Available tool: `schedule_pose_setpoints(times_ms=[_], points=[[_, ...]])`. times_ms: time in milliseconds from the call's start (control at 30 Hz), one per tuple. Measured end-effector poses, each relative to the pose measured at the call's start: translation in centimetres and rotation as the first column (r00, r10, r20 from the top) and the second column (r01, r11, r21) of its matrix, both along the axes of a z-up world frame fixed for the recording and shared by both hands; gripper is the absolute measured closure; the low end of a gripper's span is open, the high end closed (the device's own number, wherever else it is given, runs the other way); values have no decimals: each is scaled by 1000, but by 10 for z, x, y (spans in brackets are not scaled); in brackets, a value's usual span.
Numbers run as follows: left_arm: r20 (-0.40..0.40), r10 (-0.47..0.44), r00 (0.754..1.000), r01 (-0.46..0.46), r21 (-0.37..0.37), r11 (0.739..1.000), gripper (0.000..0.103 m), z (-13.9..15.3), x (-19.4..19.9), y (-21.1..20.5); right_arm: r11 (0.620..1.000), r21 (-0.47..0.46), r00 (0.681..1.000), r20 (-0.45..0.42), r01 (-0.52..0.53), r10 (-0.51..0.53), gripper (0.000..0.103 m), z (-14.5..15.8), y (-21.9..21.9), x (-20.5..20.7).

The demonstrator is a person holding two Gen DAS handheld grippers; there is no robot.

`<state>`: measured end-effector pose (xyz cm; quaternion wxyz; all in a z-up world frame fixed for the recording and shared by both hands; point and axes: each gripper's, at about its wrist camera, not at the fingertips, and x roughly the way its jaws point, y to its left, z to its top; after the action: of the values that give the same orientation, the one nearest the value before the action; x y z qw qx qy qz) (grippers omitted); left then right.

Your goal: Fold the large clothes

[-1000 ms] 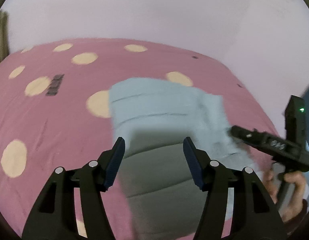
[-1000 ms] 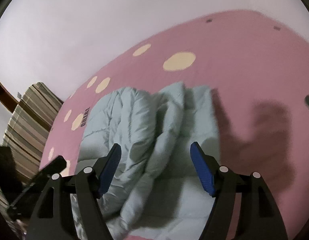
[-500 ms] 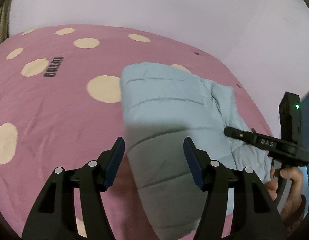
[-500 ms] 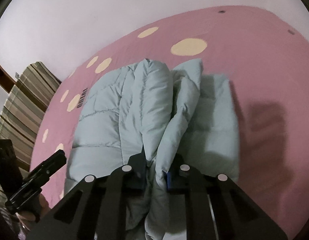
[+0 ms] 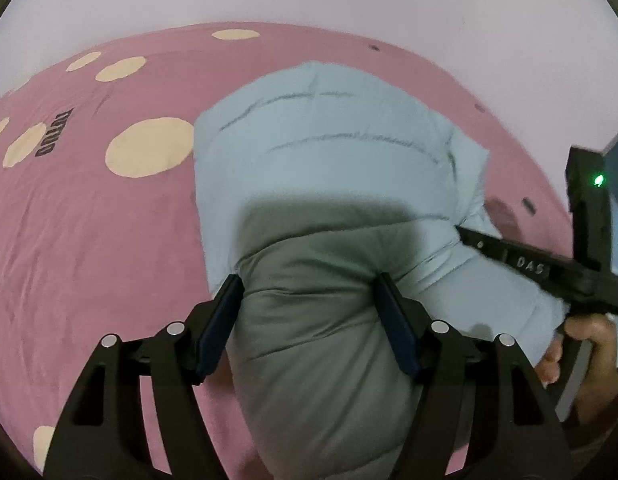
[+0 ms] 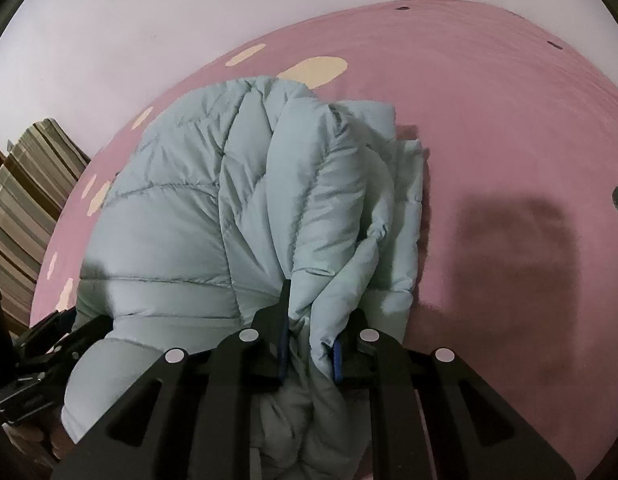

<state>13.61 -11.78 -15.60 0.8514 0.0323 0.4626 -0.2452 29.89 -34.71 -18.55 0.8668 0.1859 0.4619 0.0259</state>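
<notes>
Padding of the pale blue puffer jacket [image 5: 329, 168] fills the space between the fingers of the left gripper [image 5: 309, 320] in the left wrist view. The jaws have just been opening, and the quilted bulk now bulges up between the two blue pads, which stand wide apart at its flanks; whether they press on the fabric cannot be told. Compared with a second ago, the jacket is seen much larger and nearer, so this gripper has been brought down close onto the near end of the garment. The jacket lies on the pink bedspread [image 5: 89, 240] with cream dots, its far end toward the wall. At the right edge, the right gripper [image 5: 465, 236] is seen with its tip buried in the jacket's side, held by a hand [image 5: 589, 344].

In the right wrist view, the right gripper [image 6: 309, 340] is clamped on a bunched ridge of the jacket [image 6: 181, 208]. A second ago its fingers stood apart over the fabric; they were closed on the fold half a second ago and are found unchanged now, with cloth pinched between the pads. A folded flap is stacked along the jacket's right side, above the bare bedspread [image 6: 509, 120]. The left gripper is glimpsed dimly at the lower left edge.

One side is therefore judged secured, while the left side is not yet gripped; a firm closing there would seem needed before the near end can be lifted and folded over.
</notes>
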Motion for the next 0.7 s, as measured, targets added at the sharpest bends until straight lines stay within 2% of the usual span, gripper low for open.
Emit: schedule_pose_setpoints(times_ms=[100, 200, 267, 333, 400, 567, 633, 700], points=[[-18, 7, 1000, -7, -4, 1000, 35, -10, 3, 0, 1000, 24, 1000, 6, 13, -13, 89, -6, -3, 0], [5, 2, 1000, -2, 9, 1000, 35, -11, 1, -2, 999, 33, 1000, 13, 24, -25, 89, -5, -3, -1], [15, 9, 1000, -9, -5, 1000, 35, -7, -3, 2, 999, 35, 999, 26, 25, -26, 85, -1, -3, -5], [13, 22, 1000, -22, -29, 999, 35, 0, -6, 8, 999, 22, 998, 41, 37, -38, 71, 7, -7, -15], [6, 34, 999, -34, -47, 998, 35, 9, -11, 16, 998, 4, 997, 51, 63, -64, 63, 18, -13, -28], [70, 43, 997, -35, -122, 992, 35, 40, -34, 30, 992, -33, 979, 171, 122, -115, 62, 58, -15, -74], [94, 21, 995, -8, -137, 990, 35, 44, -44, 29, 996, -48, 973, 222, 77, -65, 64, 72, -3, -93], [91, 8, 996, 4, -130, 992, 35, 40, -47, 26, 998, -57, 972, 235, 24, -10, 69, 75, 10, -103]])
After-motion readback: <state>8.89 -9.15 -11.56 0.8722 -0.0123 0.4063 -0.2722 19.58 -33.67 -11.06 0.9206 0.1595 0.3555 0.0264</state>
